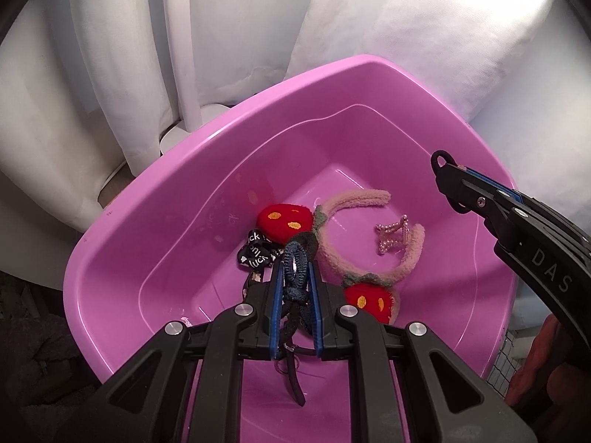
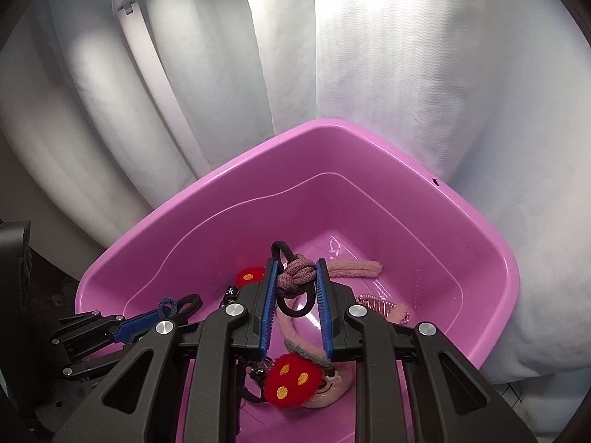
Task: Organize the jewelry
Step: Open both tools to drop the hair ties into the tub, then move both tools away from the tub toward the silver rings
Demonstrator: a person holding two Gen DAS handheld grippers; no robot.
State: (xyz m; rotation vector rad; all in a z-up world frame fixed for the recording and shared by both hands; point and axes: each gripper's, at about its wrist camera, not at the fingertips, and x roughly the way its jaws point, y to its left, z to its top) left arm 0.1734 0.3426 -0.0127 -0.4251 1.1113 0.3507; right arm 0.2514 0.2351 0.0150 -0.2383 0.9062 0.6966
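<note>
Setting: white curtain folds (image 2: pixel 406 92) hang behind a pink plastic basin (image 1: pixel 177 199), with a white pole and its round foot at the far left.

Item, left gripper (image 1: pixel 295 269): pressed together on a dark blue hair tie (image 1: pixel 295 258), looped and knotted, with black elastic strands trailing down between the blue pads. It hangs over the near left part of the basin, above the floor of it and not yet laid down.

Item, right gripper (image 2: pixel 295 273): jaws drawn in on a mauve knotted hair tie (image 2: pixel 295 273) joined to a black elastic loop (image 2: pixel 280 249); the pads touch the knot on both sides. It hangs over the near middle of the basin, to the right of the left gripper.

Relation for the coming move: both ties sit directly above the basin's open floor, long axes running roughly along the fingers, which point steeply down. By my judgement either hand need only let go for its tie to fall inside; the left appears lower and nearer the contents.

Contents of basin:
- one pink fuzzy headband (image 1: pixel 369 199), curved, open end to the far right, with two red strawberry pompoms (image 1: pixel 284 221)
- one black printed ribbon (image 1: pixel 255 254), just beside the far pompom
- one pink beaded hair claw (image 1: pixel 391 236), inside the headband's curve.
</note>
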